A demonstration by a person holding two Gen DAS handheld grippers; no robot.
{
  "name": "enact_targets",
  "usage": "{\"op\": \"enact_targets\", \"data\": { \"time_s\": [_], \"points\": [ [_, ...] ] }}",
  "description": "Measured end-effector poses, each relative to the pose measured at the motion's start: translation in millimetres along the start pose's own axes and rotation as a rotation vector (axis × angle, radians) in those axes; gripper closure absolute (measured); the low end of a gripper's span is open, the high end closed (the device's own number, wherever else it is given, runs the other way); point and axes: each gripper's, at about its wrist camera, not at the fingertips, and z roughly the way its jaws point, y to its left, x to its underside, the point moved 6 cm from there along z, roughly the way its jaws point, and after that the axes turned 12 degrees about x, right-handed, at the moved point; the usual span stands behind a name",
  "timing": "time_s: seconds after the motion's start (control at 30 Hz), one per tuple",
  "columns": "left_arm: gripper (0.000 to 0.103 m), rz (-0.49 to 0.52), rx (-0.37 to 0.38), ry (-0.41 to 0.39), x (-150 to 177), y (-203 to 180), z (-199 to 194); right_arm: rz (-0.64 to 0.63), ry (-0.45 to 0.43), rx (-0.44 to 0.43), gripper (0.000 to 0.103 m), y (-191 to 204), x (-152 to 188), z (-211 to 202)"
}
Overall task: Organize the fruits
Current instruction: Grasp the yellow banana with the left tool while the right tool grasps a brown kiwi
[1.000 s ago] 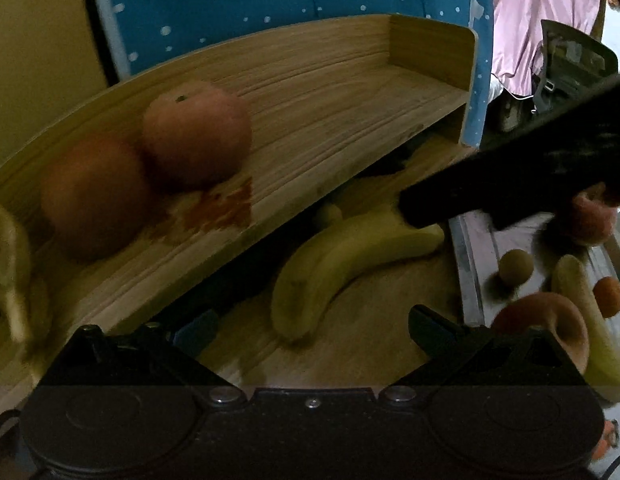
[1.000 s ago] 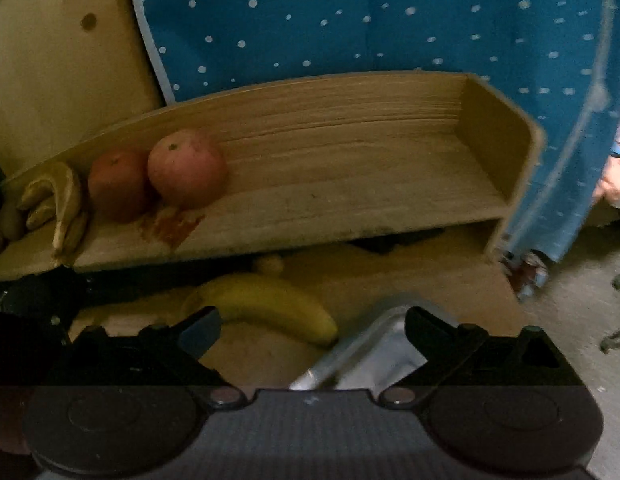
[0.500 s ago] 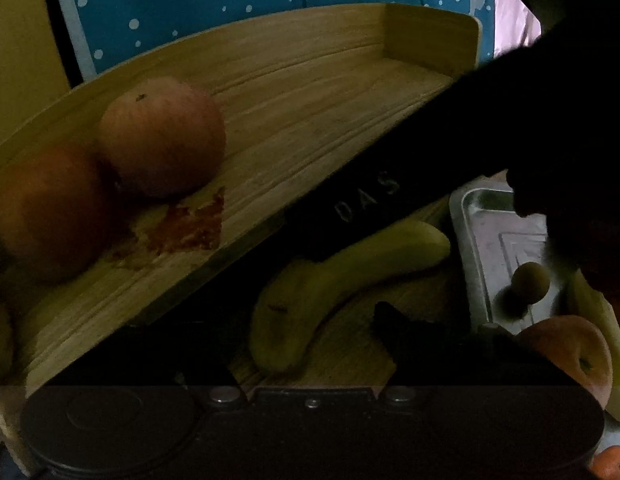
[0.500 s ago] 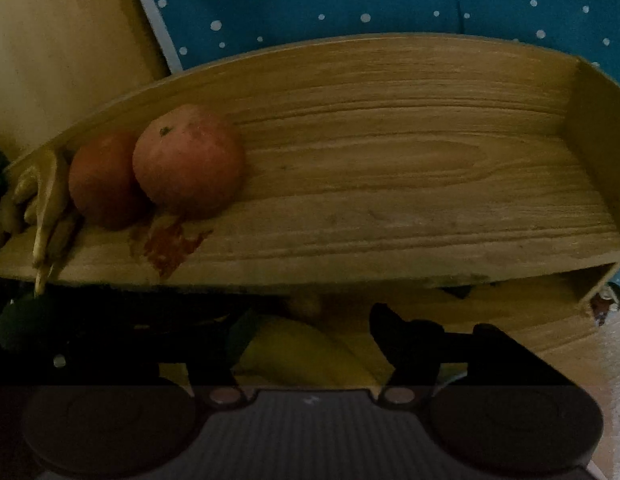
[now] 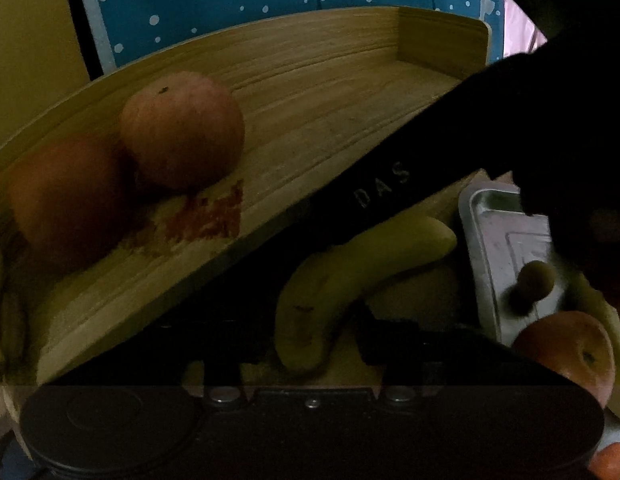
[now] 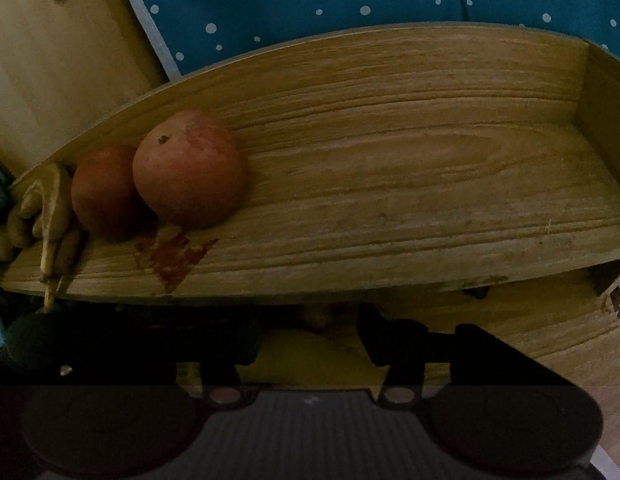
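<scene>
A yellow banana (image 5: 350,276) lies on the lower wooden board under the shelf. My left gripper (image 5: 305,344) is open, its fingers on either side of the banana's near end. My right gripper (image 6: 310,340) is open just above the same banana (image 6: 310,356), its fingers straddling it; its dark body crosses the left wrist view. Two reddish apples (image 5: 181,132) (image 5: 65,200) sit on the wooden shelf (image 6: 390,184), also seen in the right wrist view (image 6: 189,168) (image 6: 105,192), next to a bunch of small bananas (image 6: 49,208).
A metal tray (image 5: 494,240) at the right holds a small round green fruit (image 5: 534,276), an apple (image 5: 566,352) and a pale banana. A small orange fruit (image 5: 610,460) lies at the bottom right. Blue dotted fabric hangs behind the shelf.
The right gripper has swung left and down from the tray to straddle the banana under the shelf. The left gripper has moved closer to the banana's near end.
</scene>
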Motion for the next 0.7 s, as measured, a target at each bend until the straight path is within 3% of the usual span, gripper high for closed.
{"op": "enact_targets", "data": {
  "time_s": [0.27,0.5,0.7],
  "points": [
    [0.065,-0.024,0.021,0.008,2,-1,-1,0.029,-0.008,0.022,0.053,-2,4,3],
    [0.065,-0.027,0.029,0.004,-1,0,4,0.056,-0.022,0.038,0.072,2,5,10],
    [0.067,-0.047,0.059,0.009,7,1,-7,0.052,-0.021,0.039,0.073,1,13,4]
  ]
}}
